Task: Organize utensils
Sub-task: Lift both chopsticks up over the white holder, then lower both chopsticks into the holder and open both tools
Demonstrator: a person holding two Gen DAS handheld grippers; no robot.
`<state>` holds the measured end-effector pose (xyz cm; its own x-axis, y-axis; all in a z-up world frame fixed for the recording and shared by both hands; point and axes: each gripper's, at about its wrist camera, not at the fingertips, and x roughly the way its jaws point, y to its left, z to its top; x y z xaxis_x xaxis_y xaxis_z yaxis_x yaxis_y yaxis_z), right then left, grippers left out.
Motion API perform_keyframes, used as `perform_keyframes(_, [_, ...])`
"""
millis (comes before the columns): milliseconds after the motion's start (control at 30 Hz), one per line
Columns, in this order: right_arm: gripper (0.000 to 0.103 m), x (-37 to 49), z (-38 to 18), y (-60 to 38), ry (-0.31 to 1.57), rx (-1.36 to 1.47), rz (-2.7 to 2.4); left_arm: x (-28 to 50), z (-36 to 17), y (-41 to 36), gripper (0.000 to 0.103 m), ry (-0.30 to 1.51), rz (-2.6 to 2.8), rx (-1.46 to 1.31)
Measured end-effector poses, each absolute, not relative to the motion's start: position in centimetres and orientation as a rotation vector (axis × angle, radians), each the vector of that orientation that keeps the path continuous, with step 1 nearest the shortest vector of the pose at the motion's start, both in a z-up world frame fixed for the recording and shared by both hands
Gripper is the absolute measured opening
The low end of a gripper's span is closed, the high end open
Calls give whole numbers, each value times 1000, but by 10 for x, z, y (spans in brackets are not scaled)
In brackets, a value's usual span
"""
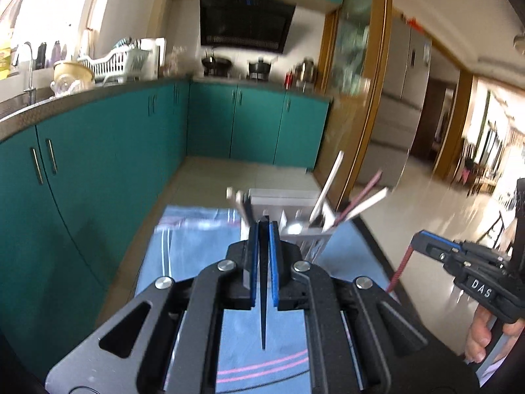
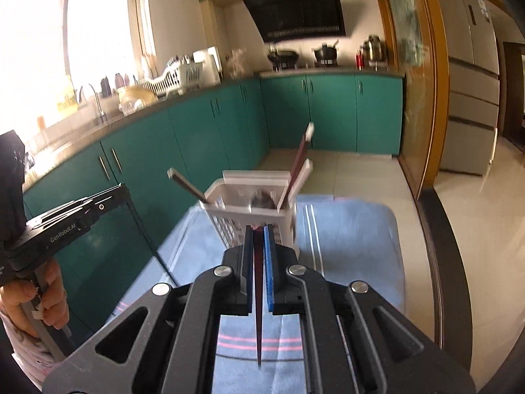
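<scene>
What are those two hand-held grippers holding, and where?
Each pinches one chopstick partway along its length: left hand-held gripper a black chopstick, right hand-held gripper a dark red chopstick.

Left gripper [image 1: 263, 229]: jaws closed on a thin dark chopstick [image 1: 263, 295], which runs back between the pads toward the camera. Right gripper [image 2: 259, 234]: jaws closed on a dark red chopstick [image 2: 258, 295], held likewise. In the left wrist view, the right gripper appears at 3 o'clock, with the right hand [image 1: 485, 338] wrapped around its handle. In the right wrist view, the left hand [image 2: 39, 298] grips its handle at 9 o'clock.

dark-edged table [image 2: 439, 236], blue striped cloth [image 2: 354, 246] over it, white utensil basket [image 2: 262, 210] on cloth
</scene>
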<state>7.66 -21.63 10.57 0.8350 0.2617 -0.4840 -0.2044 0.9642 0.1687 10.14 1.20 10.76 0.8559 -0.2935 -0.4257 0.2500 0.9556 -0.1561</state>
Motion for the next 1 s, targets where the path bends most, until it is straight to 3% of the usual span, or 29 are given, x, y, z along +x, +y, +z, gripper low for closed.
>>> perform_keyframes(433, [7, 120, 197, -217, 391, 135, 294, 121, 203, 27, 6, 252, -283, -238])
perform_keyframes(633, [7, 144, 244, -216, 252, 137, 220, 157, 214, 29, 6, 204, -200, -276])
perform_keyframes(800, [7, 178, 238, -210, 239, 138, 177, 190, 198, 16, 6, 206, -138, -221])
perform_keyframes(1000, [7, 210, 191, -208, 300, 154, 173, 209, 176, 7, 6, 227, -143, -189])
